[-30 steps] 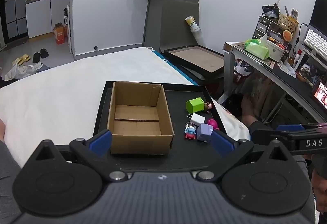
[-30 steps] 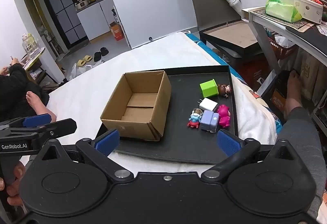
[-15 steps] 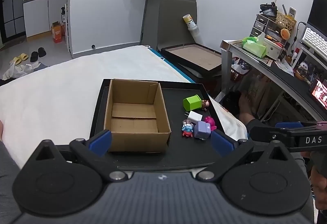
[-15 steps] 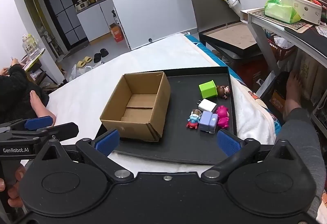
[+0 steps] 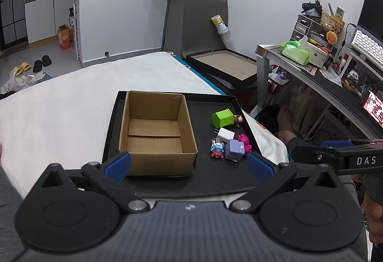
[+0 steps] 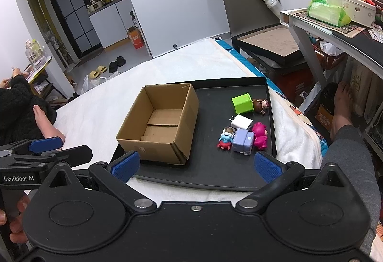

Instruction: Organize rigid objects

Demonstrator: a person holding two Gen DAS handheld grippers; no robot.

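On the white bed (image 5: 71,113) sits a black tray (image 5: 215,178). The cardboard box (image 5: 155,132) stands open and empty at the tray's left. Right of the box lie a green cube (image 5: 223,117), a white charger (image 5: 226,134), a small blue-and-red figure (image 5: 217,148), a lilac block (image 5: 235,149) and a pink toy (image 5: 243,141), clustered close together. The left hand-held gripper (image 5: 189,165) hangs wide before the box, holding nothing; the right hand-held gripper (image 6: 196,166) is likewise spread and holds nothing.

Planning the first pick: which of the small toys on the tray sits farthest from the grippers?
The green cube, with the brown figure beside it; the charger and the others lie nearer.
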